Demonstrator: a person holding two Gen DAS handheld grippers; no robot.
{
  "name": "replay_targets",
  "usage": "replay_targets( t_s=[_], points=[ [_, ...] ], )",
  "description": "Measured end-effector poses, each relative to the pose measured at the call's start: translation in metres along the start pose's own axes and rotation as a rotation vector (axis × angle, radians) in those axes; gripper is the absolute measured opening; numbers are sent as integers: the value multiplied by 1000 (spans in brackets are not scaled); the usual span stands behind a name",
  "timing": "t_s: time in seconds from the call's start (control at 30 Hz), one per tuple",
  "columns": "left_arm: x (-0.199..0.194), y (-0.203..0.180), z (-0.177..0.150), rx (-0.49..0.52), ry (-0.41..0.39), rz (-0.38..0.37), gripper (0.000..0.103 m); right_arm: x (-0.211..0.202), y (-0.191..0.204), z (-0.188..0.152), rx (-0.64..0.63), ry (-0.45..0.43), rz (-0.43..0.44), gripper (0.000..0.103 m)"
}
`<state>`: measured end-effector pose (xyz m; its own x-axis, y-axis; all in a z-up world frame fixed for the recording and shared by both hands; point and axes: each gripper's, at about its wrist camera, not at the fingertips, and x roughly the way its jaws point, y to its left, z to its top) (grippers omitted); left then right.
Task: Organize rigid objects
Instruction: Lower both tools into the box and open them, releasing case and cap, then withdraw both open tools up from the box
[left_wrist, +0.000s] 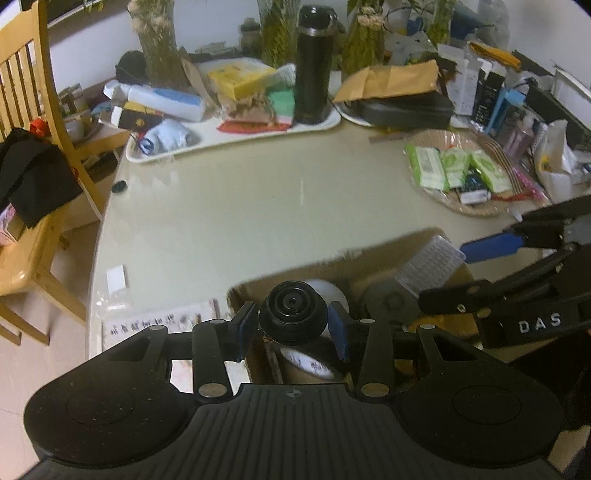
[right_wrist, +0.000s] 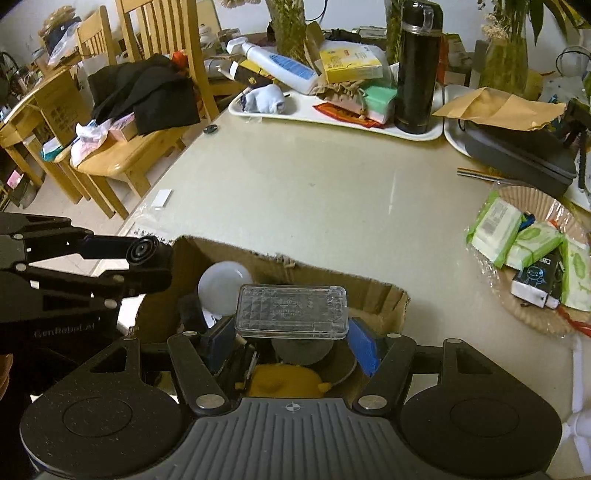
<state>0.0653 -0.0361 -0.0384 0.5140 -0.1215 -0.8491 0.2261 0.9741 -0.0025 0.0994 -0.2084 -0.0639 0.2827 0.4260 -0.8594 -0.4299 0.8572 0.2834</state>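
Left wrist view: the left gripper (left_wrist: 293, 325), low in the frame's centre, has its 2 blue pads pressed against a black round camera-like object (left_wrist: 293, 312), held above the open cardboard box (left_wrist: 295, 277). At right, the right gripper (left_wrist: 448, 275) carries a clear plastic case (left_wrist: 430, 267) over the same box.

Right wrist view: the right gripper (right_wrist: 291, 345) clamps the clear plastic case (right_wrist: 291, 312) between its fingers, about half spread, lower centre, above the cardboard box (right_wrist: 369, 295). The left gripper (right_wrist: 147, 264) enters at left, holding the black round camera-like object (right_wrist: 142, 251) at the box's left edge.
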Motion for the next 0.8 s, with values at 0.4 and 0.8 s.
replay_targets(
  t_s=[0.4, 0.8],
  points=[
    [-20, 0, -18, -28, -7, 4, 76, -10, -12, -9, 67, -16, -59, 103],
    [-22, 2, -46, -69, 14, 15, 89, -11, 8, -48, 41, 63, -70, 103]
  ],
)
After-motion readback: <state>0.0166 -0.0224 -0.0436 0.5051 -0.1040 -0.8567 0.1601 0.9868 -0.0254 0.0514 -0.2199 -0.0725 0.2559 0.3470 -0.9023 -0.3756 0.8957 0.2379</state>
